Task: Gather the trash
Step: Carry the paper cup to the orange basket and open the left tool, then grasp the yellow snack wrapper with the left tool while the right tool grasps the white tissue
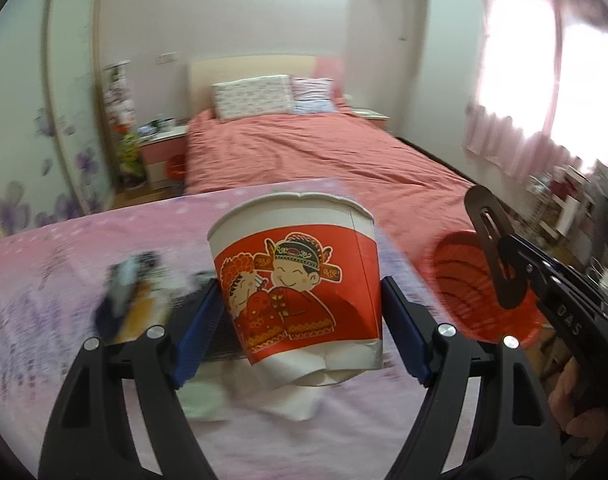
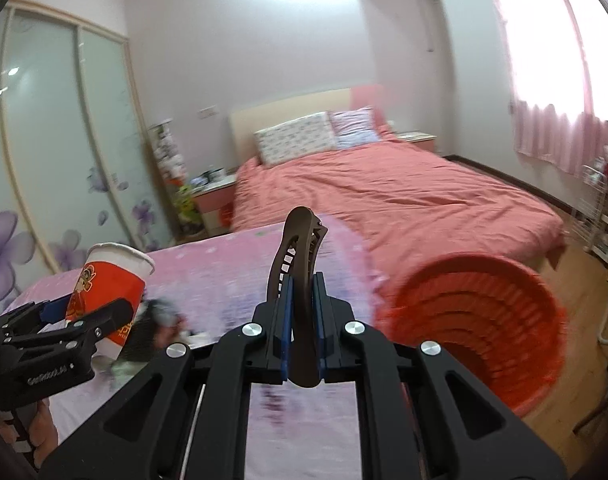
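The left claw [image 1: 300,316] pinches a paper cup [image 1: 296,276] at frame centre; the right claw [image 2: 302,320] is pressed onto a brown hair clip [image 2: 300,280]. My judgement: carry both over the red basket [image 2: 483,320], lower right, before releasing, 1 at a time.

We see a paper cup [image 1: 300,284], white with a red band showing a cartoon bride and groom, upright but slightly tilted, its base dented, raised above a pink cloth. A dark brown hair clip [image 2: 300,300], curved and slotted, stands on end. A red basket [image 2: 479,320] with ribbed walls lies tipped, its mouth facing us. Blurred scraps [image 1: 124,292] lie on the cloth behind the cup.
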